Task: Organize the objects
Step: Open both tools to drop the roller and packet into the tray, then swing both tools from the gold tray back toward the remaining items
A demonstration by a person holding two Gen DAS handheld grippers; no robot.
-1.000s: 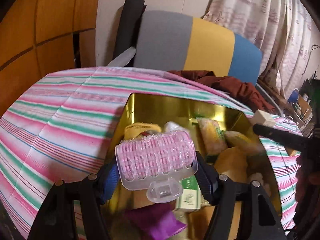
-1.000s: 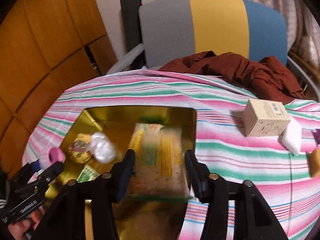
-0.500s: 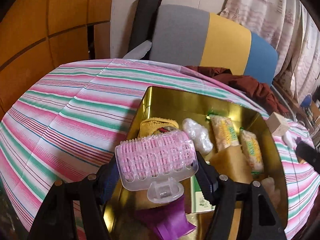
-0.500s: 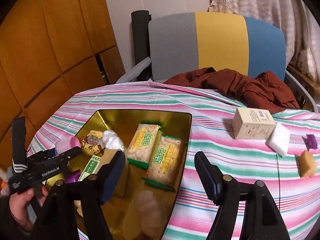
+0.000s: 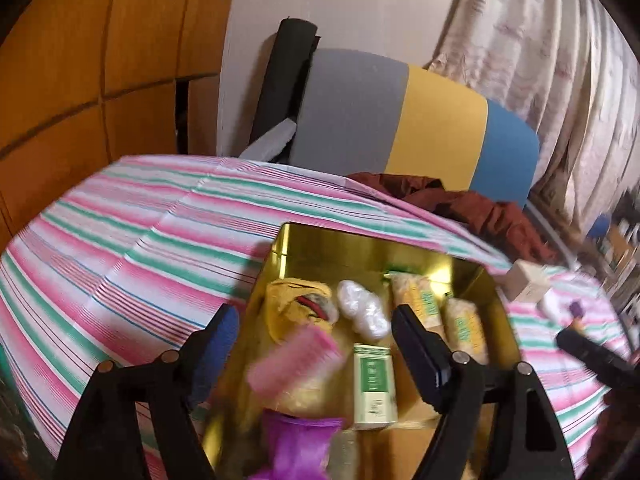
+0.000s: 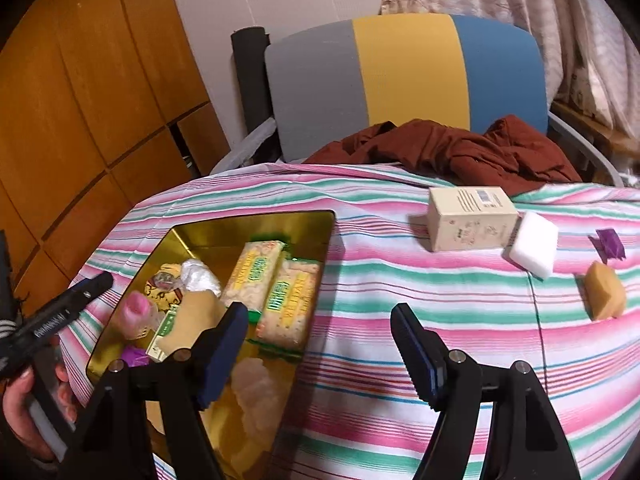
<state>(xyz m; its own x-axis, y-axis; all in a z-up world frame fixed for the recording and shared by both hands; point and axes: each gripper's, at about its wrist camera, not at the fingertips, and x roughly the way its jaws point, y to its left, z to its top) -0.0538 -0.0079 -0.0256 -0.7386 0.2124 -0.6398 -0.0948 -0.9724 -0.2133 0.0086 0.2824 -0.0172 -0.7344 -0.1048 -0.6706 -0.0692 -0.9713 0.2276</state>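
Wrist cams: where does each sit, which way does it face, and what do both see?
Left wrist: on the left gripper, looking down into the gold rectangular tin; its jaws are opening above the blurred pink ribbed hair roller.
Right wrist: on the right gripper, over the striped tablecloth right of the tin; jaws open, empty; a hand shows bottom left.
Shared: tin, tablecloth, cream cardboard box.

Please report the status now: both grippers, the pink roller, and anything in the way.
Left gripper opening, pink roller released into gold tin. Right gripper open, empty, over striped cloth. Nothing in the way.
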